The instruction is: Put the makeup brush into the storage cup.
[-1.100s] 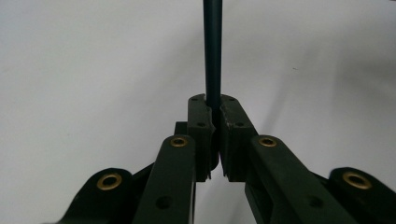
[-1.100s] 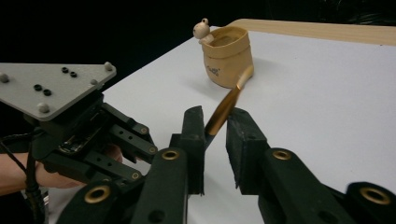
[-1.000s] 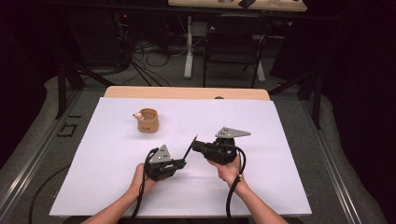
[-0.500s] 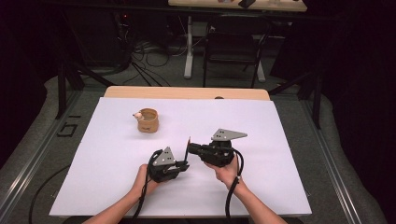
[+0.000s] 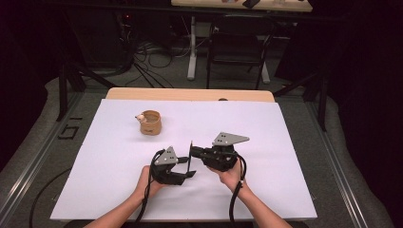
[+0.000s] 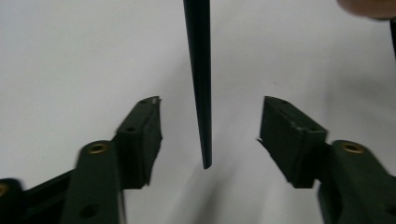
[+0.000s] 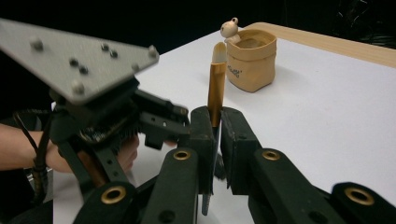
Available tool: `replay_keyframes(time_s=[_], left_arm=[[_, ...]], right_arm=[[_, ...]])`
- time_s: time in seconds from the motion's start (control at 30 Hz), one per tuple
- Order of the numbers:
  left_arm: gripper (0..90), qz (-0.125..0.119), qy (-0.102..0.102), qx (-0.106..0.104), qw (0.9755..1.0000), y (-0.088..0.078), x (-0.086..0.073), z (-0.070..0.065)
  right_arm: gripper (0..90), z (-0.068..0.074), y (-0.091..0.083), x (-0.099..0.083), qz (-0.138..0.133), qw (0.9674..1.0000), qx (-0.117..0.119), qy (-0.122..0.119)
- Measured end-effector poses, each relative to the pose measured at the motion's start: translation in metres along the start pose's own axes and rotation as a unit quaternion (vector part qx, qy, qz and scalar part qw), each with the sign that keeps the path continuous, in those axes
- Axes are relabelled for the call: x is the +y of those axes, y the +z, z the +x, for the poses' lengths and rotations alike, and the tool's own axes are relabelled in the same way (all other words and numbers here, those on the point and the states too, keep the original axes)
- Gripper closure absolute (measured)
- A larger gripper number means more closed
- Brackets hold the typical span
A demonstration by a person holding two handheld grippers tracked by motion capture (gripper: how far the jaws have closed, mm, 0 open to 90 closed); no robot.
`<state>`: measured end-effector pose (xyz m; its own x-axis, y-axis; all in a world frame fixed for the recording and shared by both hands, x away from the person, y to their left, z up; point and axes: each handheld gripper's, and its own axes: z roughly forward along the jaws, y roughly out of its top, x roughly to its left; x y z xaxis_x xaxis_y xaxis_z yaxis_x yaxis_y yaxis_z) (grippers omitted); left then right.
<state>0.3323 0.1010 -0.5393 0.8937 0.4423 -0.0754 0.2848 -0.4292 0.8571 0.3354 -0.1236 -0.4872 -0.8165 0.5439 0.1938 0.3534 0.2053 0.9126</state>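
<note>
The slim brush with a black tapered handle and gold ferrule (image 7: 216, 88) is clamped between the jaws of your right gripper (image 7: 215, 122), held upright off the white table cover (image 5: 294, 142) near its front middle. In the right gripper view the ferrule and pale tip rise above the jaws while the dark handle runs down between them. In the left gripper view the handle's pointed end (image 6: 200, 84) hangs in the gap of your left gripper (image 6: 210, 135), whose jaws stand wide apart and touch nothing. From above, the two grippers (image 5: 192, 164) face each other tip to tip, close together.

Judgement: this is a hand-over in progress, with the left gripper positioned to receive the handle but not yet engaged. The next move calls for you to close the left jaws squarely on the handle, confirm the grip, and only then let go with the right. The handle is thin and tapered, so an off-centre closure risks it slipping or swinging.

The tan fabric pouch-shaped pot with a small figurine on its rim (image 5: 150, 122) stands well apart, toward the far left; it is the likely destination.
</note>
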Motion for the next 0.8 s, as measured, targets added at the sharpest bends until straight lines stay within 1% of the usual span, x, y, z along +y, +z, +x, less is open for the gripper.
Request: replay_keyframes(time_s=[0.03,0.07,0.1,0.13,0.17,0.2,0.23,0.3,0.33,0.37,0.4,0.43,0.47,0.5,0.53,0.57,0.67,0.7,0.73,0.77,0.8], left_arm=[[32.9,-0.005,-0.004,0.005,1.0,-0.0019,0.0014,0.0008],[28.4,-0.008,-0.004,0.006,0.9999,-0.003,0.0022,0.0021],[20.0,-0.016,-0.009,0.013,0.9998,-0.0048,0.003,0.0035],[17.0,-0.016,-0.009,0.013,0.9998,-0.0048,0.003,0.0035],[14.2,-0.022,-0.014,0.018,0.9995,-0.0065,0.004,0.0048],[12.2,-0.022,-0.014,0.018,0.9995,-0.0065,0.004,0.0048],[8.8,-0.023,-0.017,0.023,0.9993,-0.0073,0.0046,0.0051],[8.1,-0.028,-0.019,0.029,0.999,-0.008,0.0055,0.0058],[9.1,-0.03,-0.018,0.033,0.9988,-0.0086,0.0061,0.006],[13.5,-0.038,-0.023,0.036,0.9984,-0.0091,0.0069,0.0056],[20.3,-0.038,-0.023,0.036,0.9984,-0.0091,0.0069,0.0056],[20.3,-0.043,-0.023,0.037,0.9981,-0.0094,0.0075,0.0053],[24.7,-0.047,-0.022,0.035,0.998,-0.0096,0.0077,0.0054],[36.9,-0.051,-0.02,0.033,0.9979,-0.0103,0.0082,0.0049],[36.9,-0.053,-0.017,0.035,0.9978,-0.0104,0.0085,0.0043],[44.7,-0.057,-0.012,0.037,0.9976,-0.0108,0.0089,0.0029],[55.2,-0.062,-0.011,0.038,0.9973,-0.0112,0.009,0.0016],[58.7,-0.066,-0.011,0.034,0.9972,-0.0115,0.0089,0.0013],[58.7,-0.066,-0.009,0.035,0.9972,-0.0117,0.0091,0.001],[64.8,-0.066,-0.009,0.033,0.9972,-0.0118,0.009,0.001],[64.8,-0.067,-0.011,0.032,0.9972,-0.0119,0.0088,0.001]], right_arm=[[84.3,0.0006,0.0005,-0.0003,0.0,1.0,-0.002,-0.003],[84.3,0.0013,0.0006,-0.0002,0.003,1.0,-0.004,-0.006],[84.3,0.0022,0.0013,-0.0003,0.004,0.9999,-0.004,-0.01],[84.3,0.0022,0.0013,-0.0003,0.004,0.9999,-0.004,-0.01],[84.3,0.0031,0.0017,-0.0001,0.005,0.9999,-0.005,-0.014],[84.3,0.0034,0.0019,-0.0001,0.005,0.9999,-0.005,-0.015],[84.3,0.0037,0.0021,-0.0003,0.005,0.9999,-0.004,-0.015],[84.3,0.0042,0.0022,-0.0003,0.007,0.9998,-0.005,-0.016],[84.3,0.0045,0.0024,-0.0004,0.006,0.9998,-0.004,-0.02],[84.3,0.0048,0.0026,-0.0004,0.007,0.9998,-0.004,-0.02],[84.3,0.0048,0.0026,-0.0004,0.007,0.9998,-0.004,-0.02],[84.3,0.0051,0.0023,-0.0004,0.008,0.9997,-0.005,-0.021],[84.3,0.0055,0.0025,-0.0005,0.007,0.9997,-0.006,-0.021],[84.3,0.0055,0.0027,-0.0006,0.007,0.9997,-0.007,-0.022],[84.3,0.0055,0.0027,-0.0006,0.007,0.9997,-0.007,-0.022],[84.3,0.0056,0.0029,-0.0007,0.006,0.9997,-0.008,-0.023],[84.3,0.0059,0.0029,-0.0009,0.008,0.9997,-0.008,-0.023],[84.3,0.0059,0.0029,-0.001,0.009,0.9996,-0.008,-0.024],[84.3,0.0059,0.0029,-0.001,0.009,0.9996,-0.008,-0.024],[84.3,0.006,0.0028,-0.0011,0.008,0.9997,-0.008,-0.024],[84.3,0.006,0.0028,-0.0011,0.008,0.9997,-0.008,-0.024]])
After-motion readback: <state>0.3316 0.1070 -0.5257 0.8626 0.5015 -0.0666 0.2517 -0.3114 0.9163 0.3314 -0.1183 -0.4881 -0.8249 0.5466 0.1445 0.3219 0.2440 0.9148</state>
